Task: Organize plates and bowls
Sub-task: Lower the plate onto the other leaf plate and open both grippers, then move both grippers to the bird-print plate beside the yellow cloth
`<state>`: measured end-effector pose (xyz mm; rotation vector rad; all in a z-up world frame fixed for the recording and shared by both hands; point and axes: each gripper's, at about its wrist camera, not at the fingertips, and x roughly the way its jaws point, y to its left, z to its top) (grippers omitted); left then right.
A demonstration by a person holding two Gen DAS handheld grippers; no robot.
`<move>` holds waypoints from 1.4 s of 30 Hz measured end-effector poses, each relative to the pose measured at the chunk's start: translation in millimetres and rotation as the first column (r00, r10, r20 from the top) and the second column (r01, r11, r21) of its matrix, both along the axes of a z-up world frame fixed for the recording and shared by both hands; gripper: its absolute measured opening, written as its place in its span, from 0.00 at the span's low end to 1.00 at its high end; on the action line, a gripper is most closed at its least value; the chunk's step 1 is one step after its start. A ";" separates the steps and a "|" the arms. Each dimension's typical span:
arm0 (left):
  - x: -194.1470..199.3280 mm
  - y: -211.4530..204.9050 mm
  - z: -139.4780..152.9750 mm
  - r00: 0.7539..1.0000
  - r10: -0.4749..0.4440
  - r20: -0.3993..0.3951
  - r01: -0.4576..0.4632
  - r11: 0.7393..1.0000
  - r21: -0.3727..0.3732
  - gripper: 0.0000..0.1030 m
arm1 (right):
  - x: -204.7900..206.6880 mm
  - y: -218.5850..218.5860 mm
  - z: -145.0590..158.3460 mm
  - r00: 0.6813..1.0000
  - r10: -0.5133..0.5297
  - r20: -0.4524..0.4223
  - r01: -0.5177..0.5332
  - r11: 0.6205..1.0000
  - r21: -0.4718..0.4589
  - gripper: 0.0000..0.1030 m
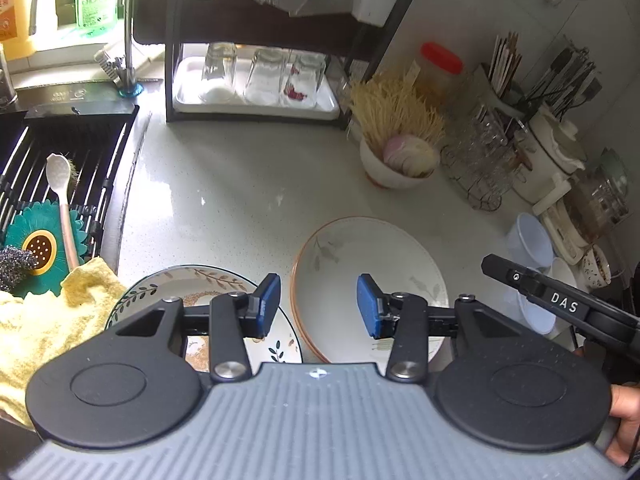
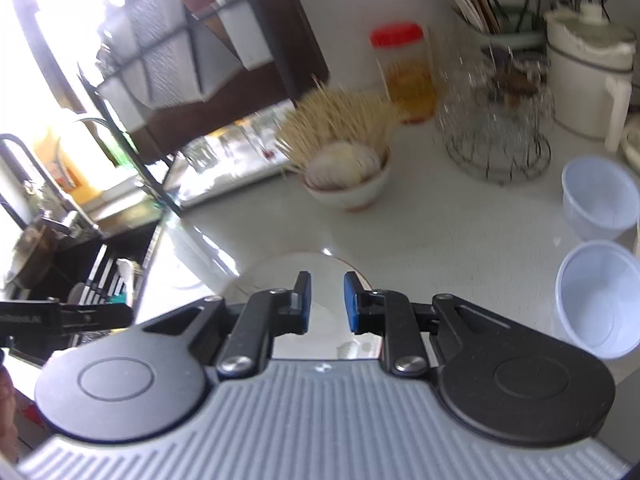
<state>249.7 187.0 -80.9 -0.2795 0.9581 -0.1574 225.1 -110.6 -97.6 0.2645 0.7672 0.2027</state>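
**2 plates on the counter, both grippers empty**

The left gripper (image 1: pixel 318 306) hangs above the pale counter (image 1: pixel 240 184). Its blue pads are apart and hold nothing. Under it sit 2 dishes side by side. The round white plate with an orange rim (image 1: pixel 360 264) is on the right. The round plate with a leaf pattern (image 1: pixel 192 284) is on the left, next to a yellow cloth (image 1: pixel 44 320).

The right gripper (image 2: pixel 327 302) has a small gap between its pads, with nothing inside. 2 white plastic cups (image 2: pixel 596 300) stand to its right.
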 end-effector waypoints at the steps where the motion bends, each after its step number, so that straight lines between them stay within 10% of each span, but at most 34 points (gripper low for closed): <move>1: -5.8 -0.5 3.2 1.000 -0.001 0.008 0.001 1.000 -0.002 0.47 | -3.4 -0.1 5.0 1.000 0.008 0.016 -0.008 1.000 0.005 0.21; 26: -145.3 -16.8 34.3 0.984 0.096 0.152 -0.099 0.995 0.010 0.47 | -113.4 15.7 49.5 0.981 0.158 0.113 -0.161 0.987 0.017 0.21; 42: -173.9 -40.7 29.6 0.973 0.204 0.110 -0.208 0.978 0.019 0.47 | -118.8 13.6 46.7 0.939 0.339 0.051 -0.340 0.940 0.005 0.21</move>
